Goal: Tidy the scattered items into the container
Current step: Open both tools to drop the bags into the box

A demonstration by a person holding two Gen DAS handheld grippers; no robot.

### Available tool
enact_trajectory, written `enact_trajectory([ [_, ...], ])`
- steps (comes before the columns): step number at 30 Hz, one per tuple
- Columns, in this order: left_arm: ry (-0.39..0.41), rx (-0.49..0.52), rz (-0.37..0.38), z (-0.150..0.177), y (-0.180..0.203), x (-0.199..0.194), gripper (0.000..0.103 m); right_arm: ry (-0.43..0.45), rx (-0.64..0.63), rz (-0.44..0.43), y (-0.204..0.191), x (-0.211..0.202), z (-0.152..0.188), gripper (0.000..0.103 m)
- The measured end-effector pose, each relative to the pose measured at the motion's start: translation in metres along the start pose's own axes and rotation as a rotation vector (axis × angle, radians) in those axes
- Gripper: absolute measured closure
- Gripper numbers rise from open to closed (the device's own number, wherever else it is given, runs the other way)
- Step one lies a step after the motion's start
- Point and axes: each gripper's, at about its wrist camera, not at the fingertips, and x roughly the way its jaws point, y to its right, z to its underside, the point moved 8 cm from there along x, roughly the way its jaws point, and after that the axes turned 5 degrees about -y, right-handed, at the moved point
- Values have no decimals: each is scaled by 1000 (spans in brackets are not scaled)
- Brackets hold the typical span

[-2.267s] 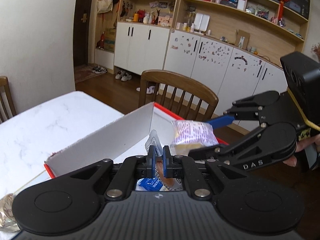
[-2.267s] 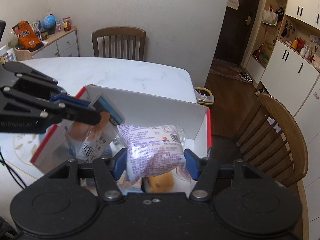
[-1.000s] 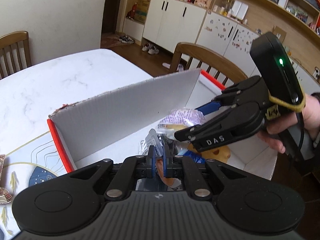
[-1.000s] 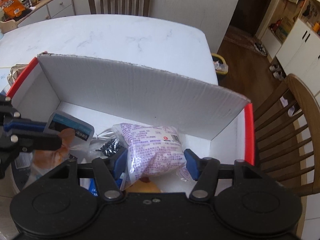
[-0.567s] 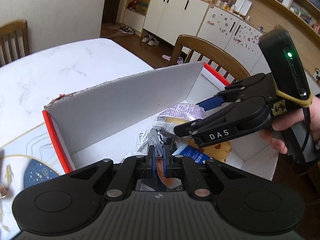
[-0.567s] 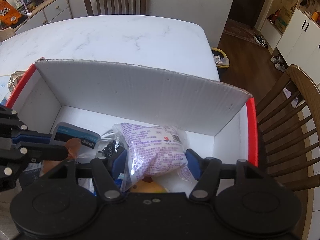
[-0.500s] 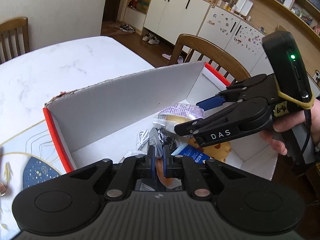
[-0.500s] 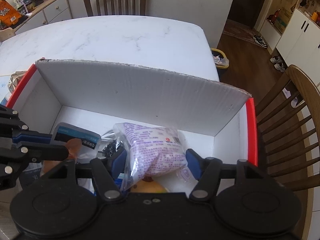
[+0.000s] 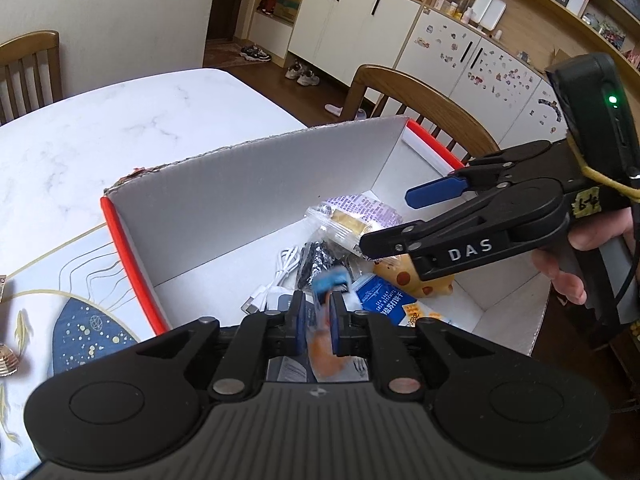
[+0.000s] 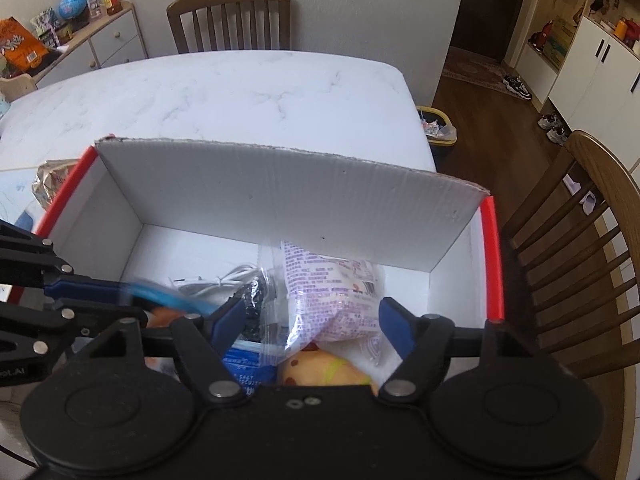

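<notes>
Released at last: the purple-printed snack bag (image 10: 328, 292) that sat pinched in the right gripper (image 10: 312, 316) half a second ago now lies loose on the pile, and those jaws stand wide apart on either side of it; the bag has dropped inside the white cardboard box (image 10: 280, 192); over on the other side, the left gripper (image 9: 318, 320) has its jaws spread slightly where they were tight before, and the blue-topped orange packet (image 9: 326, 292) between them is blurred, seemingly slipping down into the box, so I cannot tell whether it is still gripped; already in there, a white cable (image 9: 280, 268), a blue sachet (image 9: 384, 300), a spotted yellow toy (image 9: 404, 280) and a dark bundle (image 10: 256, 300); so most of the haul looks stowed; still outside, by the box's left wall, a crinkly foil packet (image 10: 52, 184) waits on the table (image 10: 240, 96); that one looks like the next pickup.
</notes>
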Motion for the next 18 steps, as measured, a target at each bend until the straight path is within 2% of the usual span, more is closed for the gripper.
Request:
enact_trajectory([
  [4,13,3,-13,1,2,-5,88,21,11,-9,-2,-11,2,29],
  [7,29,2,-9,2,4,-9,79,37,17,-16,-3,-21,3,29],
  [9,45,9,-16,2,7,-13,69,51,21,-21,-4,-29,4,29],
  [11,61,14,-23,2,9,-18,40,65,28,-28,-4,-36,5,29],
  [18,104,12,-19,2,15,-35,40,85,31,-30,-8,-52,11,28],
])
